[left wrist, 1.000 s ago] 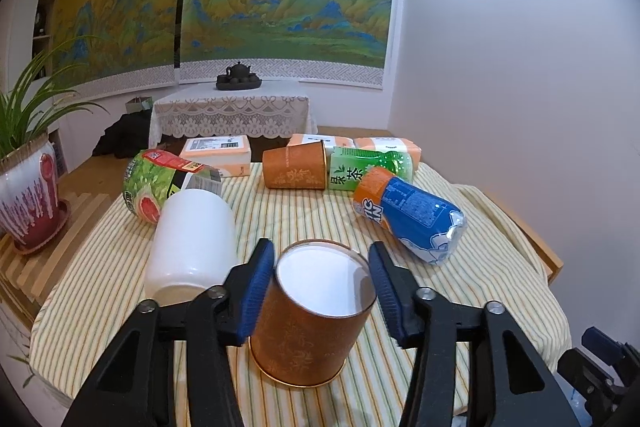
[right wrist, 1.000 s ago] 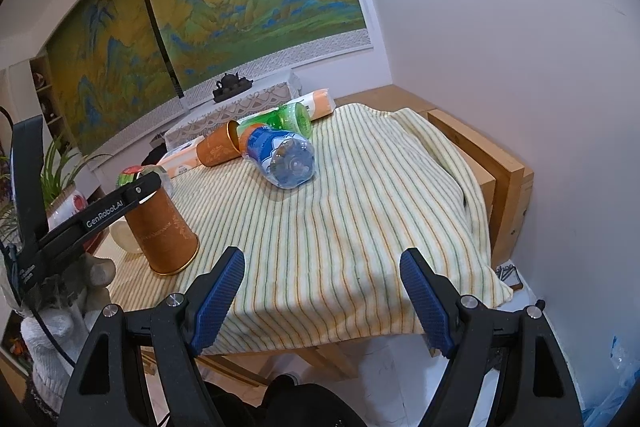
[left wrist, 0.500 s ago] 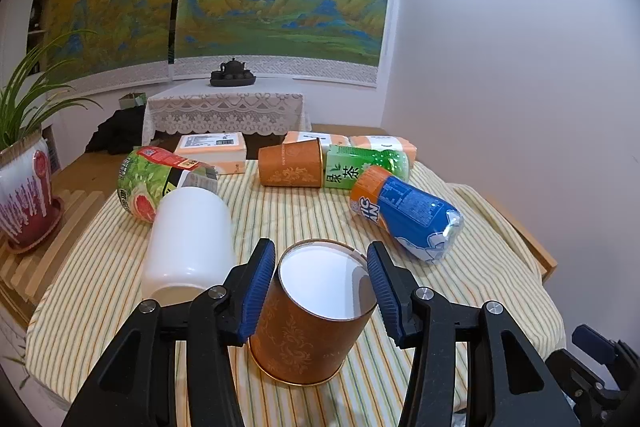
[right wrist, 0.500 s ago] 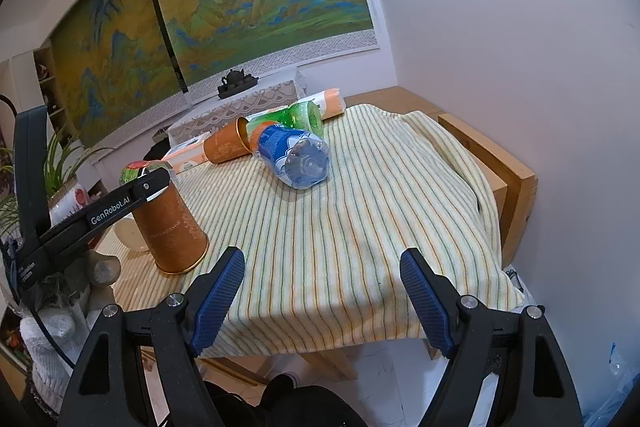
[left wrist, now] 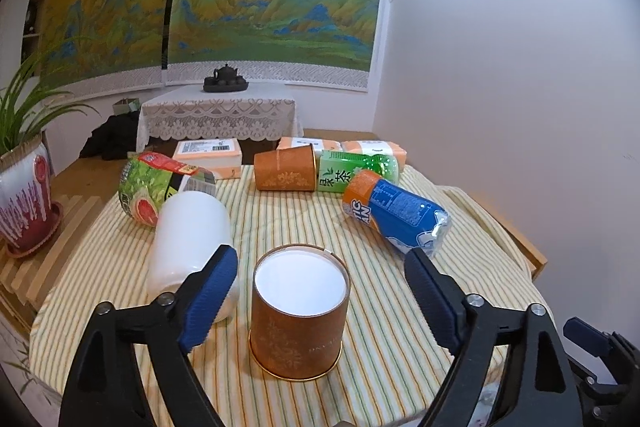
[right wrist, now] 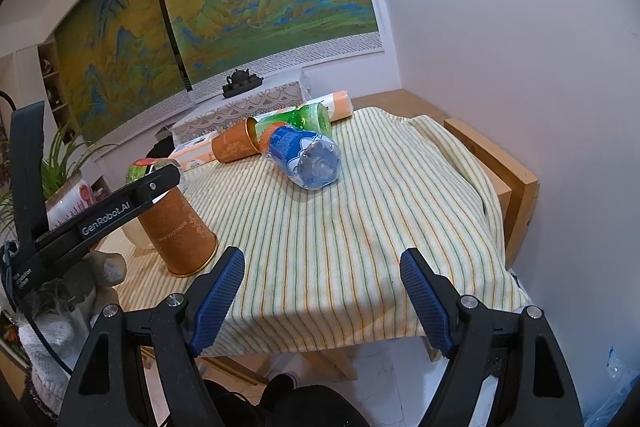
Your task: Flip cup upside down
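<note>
An orange paper cup (left wrist: 298,319) stands upside down on the striped tablecloth, white base up and gold rim on the cloth. It also shows in the right wrist view (right wrist: 176,233). My left gripper (left wrist: 320,303) is open, its blue pads wide on either side of the cup and clear of it. My right gripper (right wrist: 322,301) is open and empty, hovering off the table's near edge. A second orange cup (left wrist: 285,173) lies on its side at the back.
A white jar (left wrist: 190,241) lies just left of the cup. A blue and orange bottle (left wrist: 394,213), a green tea bottle (left wrist: 356,175) and a green can (left wrist: 158,185) lie behind. Boxes (left wrist: 208,157) at the far edge. A potted plant (left wrist: 24,195) stands left.
My left gripper has opened wide and let go of the orange cup, which now stands upright on its rim instead of tilted. The right gripper has barely moved.
</note>
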Demonstrator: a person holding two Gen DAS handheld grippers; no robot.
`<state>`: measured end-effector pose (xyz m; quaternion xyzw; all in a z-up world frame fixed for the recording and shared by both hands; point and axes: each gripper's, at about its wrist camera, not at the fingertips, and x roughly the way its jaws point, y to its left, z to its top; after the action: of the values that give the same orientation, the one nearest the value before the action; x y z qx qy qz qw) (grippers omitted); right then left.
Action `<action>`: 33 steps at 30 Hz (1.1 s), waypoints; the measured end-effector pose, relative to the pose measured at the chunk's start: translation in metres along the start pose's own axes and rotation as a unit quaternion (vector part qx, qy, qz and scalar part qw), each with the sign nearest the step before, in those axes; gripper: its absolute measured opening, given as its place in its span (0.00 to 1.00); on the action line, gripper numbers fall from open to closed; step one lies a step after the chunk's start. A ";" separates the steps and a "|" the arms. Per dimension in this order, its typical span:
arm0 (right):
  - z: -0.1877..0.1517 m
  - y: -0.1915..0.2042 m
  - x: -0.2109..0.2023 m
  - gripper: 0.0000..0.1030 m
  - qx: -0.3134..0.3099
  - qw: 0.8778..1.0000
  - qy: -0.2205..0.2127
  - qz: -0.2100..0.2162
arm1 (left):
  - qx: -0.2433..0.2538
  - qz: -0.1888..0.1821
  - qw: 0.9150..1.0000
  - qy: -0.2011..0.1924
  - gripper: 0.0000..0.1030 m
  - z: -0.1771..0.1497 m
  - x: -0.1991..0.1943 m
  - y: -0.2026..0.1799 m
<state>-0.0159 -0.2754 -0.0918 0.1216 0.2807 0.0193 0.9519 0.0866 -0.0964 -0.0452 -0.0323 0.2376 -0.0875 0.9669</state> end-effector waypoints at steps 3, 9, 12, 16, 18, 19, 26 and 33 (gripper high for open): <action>0.000 0.003 -0.002 0.75 -0.003 1.000 -0.001 0.001 | 0.003 -0.001 1.000 -0.001 0.89 0.000 -0.005 0.002; 0.000 0.013 0.000 0.75 -0.011 1.000 -0.001 0.004 | -0.001 0.005 1.000 0.006 0.92 -0.005 -0.018 0.015; 0.000 0.020 0.000 0.78 -0.018 1.000 -0.006 0.005 | 0.000 0.014 1.000 0.009 0.92 -0.009 -0.027 0.024; 0.001 0.033 -0.002 0.85 -0.031 0.999 -0.019 0.006 | -0.005 0.026 1.000 0.013 0.92 -0.010 -0.042 0.039; 0.001 0.041 -0.003 0.86 -0.040 0.999 -0.026 0.006 | -0.005 0.036 0.999 0.008 0.93 -0.010 -0.053 0.046; 0.002 0.045 -0.004 0.86 -0.046 0.998 -0.031 0.006 | -0.003 0.040 0.999 0.006 0.93 -0.010 -0.058 0.049; 0.008 0.072 -0.009 0.94 -0.068 0.996 -0.064 0.007 | 0.009 0.065 0.998 -0.022 0.99 -0.007 -0.100 0.062; 0.013 0.091 -0.013 0.98 -0.080 0.993 -0.083 0.008 | -0.003 0.079 0.996 -0.027 0.99 -0.010 -0.129 0.073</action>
<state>-0.0174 -0.1913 -0.0522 0.0490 0.1973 0.0393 0.9783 -0.0191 -0.0013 -0.0032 -0.0191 0.2132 -0.0090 0.9768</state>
